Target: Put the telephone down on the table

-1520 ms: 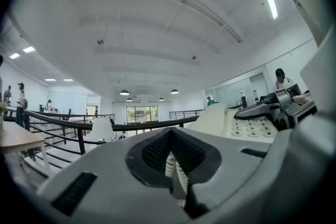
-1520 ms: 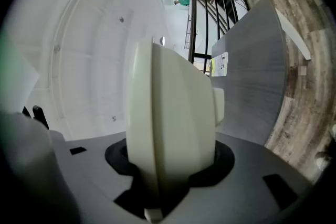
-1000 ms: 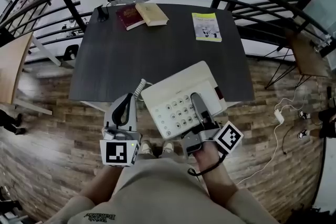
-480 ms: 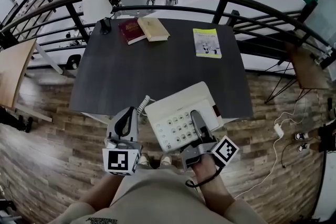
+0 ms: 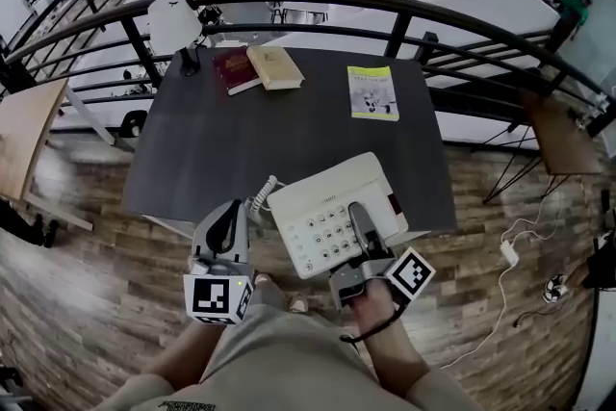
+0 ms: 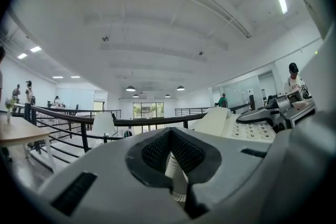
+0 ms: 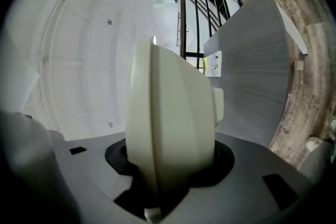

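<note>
Your right gripper point(image 5: 357, 210) clamps the phone's point(image 5: 322, 192) near edge. Your left gripper point(image 5: 231, 213) pinches the cord point(image 5: 262, 197), likely so it won't snag on the table point(image 5: 241, 130).

- The cream telephone point(image 5: 327, 207) hangs across the dark desk's point(image 5: 241, 135) near edge.
- The right gripper point(image 5: 360, 224) has its jaws clamped on the telephone beside the keypad.
- The coiled cord point(image 5: 262, 195) runs into the left gripper's point(image 5: 229, 221) jaws.
- At the desk's far side lie a red book point(image 5: 234, 69), a tan book point(image 5: 275, 66) and a yellow booklet point(image 5: 372, 92).
</note>
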`<state>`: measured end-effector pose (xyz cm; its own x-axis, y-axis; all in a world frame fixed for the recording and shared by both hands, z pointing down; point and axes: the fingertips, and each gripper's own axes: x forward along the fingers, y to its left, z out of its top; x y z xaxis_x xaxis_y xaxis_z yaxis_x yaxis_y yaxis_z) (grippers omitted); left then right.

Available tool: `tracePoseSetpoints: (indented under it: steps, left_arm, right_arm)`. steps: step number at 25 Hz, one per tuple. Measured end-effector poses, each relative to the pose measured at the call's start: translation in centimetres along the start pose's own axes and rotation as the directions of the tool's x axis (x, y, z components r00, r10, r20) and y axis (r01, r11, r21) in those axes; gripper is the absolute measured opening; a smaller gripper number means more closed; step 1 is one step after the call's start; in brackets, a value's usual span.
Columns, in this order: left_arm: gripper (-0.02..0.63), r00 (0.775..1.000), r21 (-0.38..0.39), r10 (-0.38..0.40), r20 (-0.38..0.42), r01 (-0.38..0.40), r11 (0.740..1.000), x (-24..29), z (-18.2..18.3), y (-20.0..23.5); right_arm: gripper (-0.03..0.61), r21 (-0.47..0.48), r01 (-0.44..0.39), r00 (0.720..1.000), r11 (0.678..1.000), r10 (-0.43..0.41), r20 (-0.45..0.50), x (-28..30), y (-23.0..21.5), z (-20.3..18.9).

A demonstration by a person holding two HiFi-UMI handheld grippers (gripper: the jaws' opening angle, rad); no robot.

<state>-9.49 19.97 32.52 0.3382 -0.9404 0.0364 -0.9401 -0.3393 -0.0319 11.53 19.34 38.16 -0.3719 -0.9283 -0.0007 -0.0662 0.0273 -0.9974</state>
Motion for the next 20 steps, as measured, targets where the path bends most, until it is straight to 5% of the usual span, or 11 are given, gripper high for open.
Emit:
tracePoseSetpoints:
  steps: [20]
  left_arm:
    - [0.005, 0.997, -0.013, -0.080, -0.012, 0.079, 0.997, 13.4, -0.7, 2.6]
  right_arm:
    - [0.213, 0.007, 0.014, 1.000, 1.000, -0.014, 0.027, 10.6, -2.3, 5.5]
